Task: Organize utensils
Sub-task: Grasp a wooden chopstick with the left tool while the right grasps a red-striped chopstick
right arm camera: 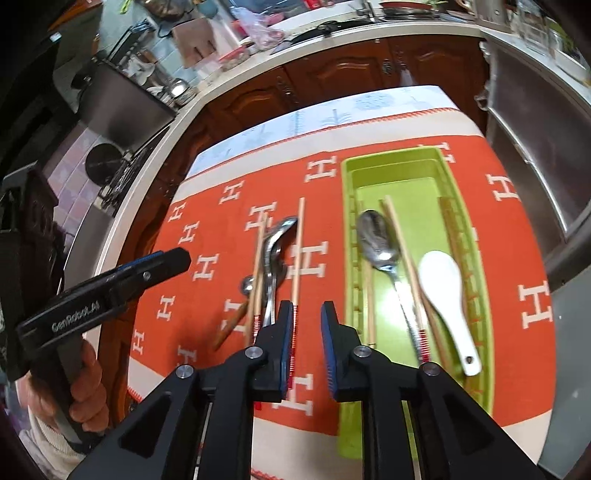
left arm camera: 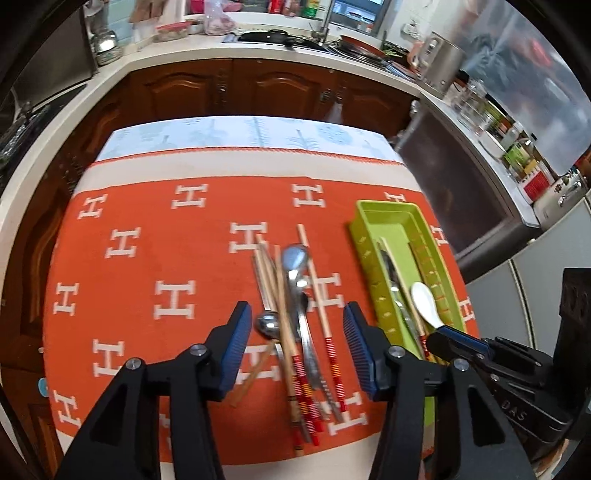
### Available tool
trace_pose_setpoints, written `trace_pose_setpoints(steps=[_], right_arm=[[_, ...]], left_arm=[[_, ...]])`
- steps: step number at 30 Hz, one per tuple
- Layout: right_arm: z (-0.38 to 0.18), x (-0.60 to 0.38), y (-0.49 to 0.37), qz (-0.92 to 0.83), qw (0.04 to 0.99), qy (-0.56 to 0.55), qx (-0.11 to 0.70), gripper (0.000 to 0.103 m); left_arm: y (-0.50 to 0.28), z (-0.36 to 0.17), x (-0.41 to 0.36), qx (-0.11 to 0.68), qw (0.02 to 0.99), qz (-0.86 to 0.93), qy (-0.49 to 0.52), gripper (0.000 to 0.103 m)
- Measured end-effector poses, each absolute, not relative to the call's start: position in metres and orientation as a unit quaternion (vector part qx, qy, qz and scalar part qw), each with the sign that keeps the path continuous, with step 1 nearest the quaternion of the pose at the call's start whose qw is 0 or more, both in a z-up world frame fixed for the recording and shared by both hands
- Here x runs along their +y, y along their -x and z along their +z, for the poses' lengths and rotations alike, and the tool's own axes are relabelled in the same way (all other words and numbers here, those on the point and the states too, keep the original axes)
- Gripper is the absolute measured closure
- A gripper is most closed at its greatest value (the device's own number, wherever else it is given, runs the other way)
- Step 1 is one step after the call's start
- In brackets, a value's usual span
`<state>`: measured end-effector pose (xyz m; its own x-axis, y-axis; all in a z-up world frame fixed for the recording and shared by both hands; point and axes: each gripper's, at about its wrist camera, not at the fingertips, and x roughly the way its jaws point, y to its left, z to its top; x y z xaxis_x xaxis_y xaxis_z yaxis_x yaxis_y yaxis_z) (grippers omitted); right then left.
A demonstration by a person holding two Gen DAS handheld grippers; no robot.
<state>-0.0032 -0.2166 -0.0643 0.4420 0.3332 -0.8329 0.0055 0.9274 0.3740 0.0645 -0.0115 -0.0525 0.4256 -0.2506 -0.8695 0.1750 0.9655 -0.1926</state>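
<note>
A green utensil tray (left arm camera: 364, 236) (right arm camera: 345, 206) lies on the orange cloth at the right. It holds a white ceramic spoon (right arm camera: 445, 291) (left arm camera: 424, 301), a metal spoon (right arm camera: 378, 238) and chopsticks (right arm camera: 402, 258). A pile of chopsticks (left arm camera: 317, 295) (right arm camera: 297, 251) and metal spoons (left arm camera: 295, 266) (right arm camera: 275, 240) lies left of the tray. My left gripper (left arm camera: 297, 334) is open and empty, hovering over the pile. My right gripper (right arm camera: 307, 317) is open and empty, above the cloth between the pile and the tray's left wall. It also shows in the left wrist view (left arm camera: 448, 338).
The table wears an orange cloth (left arm camera: 147, 258) (right arm camera: 517, 240) with white H marks. Wooden cabinets (left arm camera: 236, 92) and a cluttered counter (left arm camera: 258, 26) lie beyond. A steel appliance (right arm camera: 535, 129) stands to the right. The left gripper's body (right arm camera: 110, 291) is at the pile's left.
</note>
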Motion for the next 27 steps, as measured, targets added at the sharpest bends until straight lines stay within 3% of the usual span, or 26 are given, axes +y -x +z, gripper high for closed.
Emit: trace_pose_setpoints(steps=[11,16,24,27], right_arm=[[-0.084,-0.188,-0.005,0.113,0.824,-0.16,0.532,0.087],[-0.094,-0.184,-0.007,0.113,0.822,-0.163,0.534,0.087],[-0.108,-0.182,-0.008,0.118,0.818,-0.164,0.539,0.087],[-0.11,-0.183,-0.009,0.119,0.817,-0.166,0.539,0.087]], left_arm=[[-0.049,-0.077,-0.002,0.538,0.828,-0.16,0.015,0.054],[-0.043,-0.106,-0.014,0.561,0.804,-0.196,0.014,0.063],[-0.048,-0.149,-0.014,0.608,0.768,-0.199,0.04,0.086],[-0.051,-0.156,-0.012,0.615,0.763,-0.194,0.048,0.09]])
